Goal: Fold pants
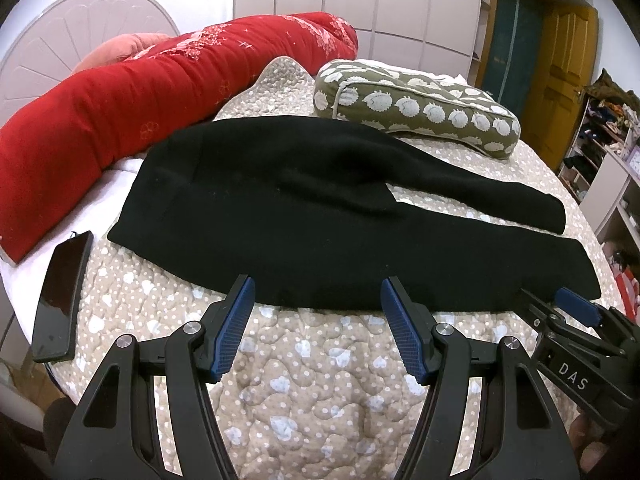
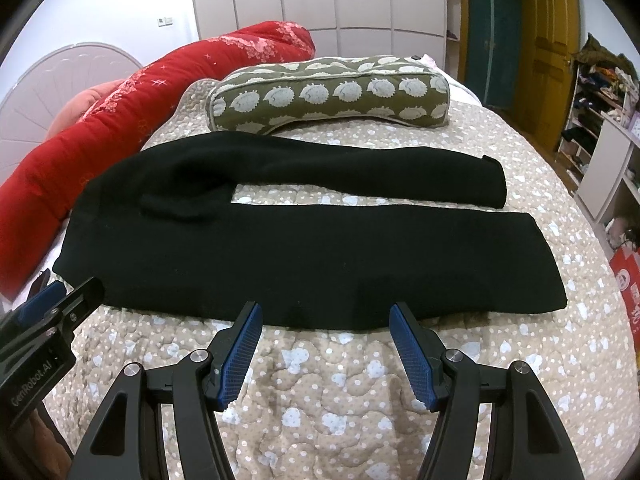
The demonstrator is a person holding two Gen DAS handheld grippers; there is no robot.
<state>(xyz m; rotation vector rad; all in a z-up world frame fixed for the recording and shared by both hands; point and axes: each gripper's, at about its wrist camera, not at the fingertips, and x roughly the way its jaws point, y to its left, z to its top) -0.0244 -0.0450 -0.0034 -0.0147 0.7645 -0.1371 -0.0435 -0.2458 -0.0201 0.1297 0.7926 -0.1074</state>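
Note:
Black pants [image 1: 304, 208] lie flat on the quilted bed, waist to the left, both legs running right with a gap between them; they also show in the right wrist view [image 2: 304, 248]. My left gripper [image 1: 318, 284] is open and empty, its tips at the near edge of the pants near the waist end. My right gripper [image 2: 326, 310] is open and empty, its tips at the near edge of the nearer leg. The right gripper shows at the right of the left wrist view [image 1: 560, 304]; the left gripper shows at the left of the right wrist view [image 2: 68, 292].
A black phone [image 1: 60, 300] lies on the bed left of the pants. A long red bolster [image 1: 120, 120] and an olive patterned pillow [image 2: 332, 92] lie behind the pants. The beige quilt [image 2: 340, 380] covers the bed. Shelves [image 2: 600, 120] stand at the right.

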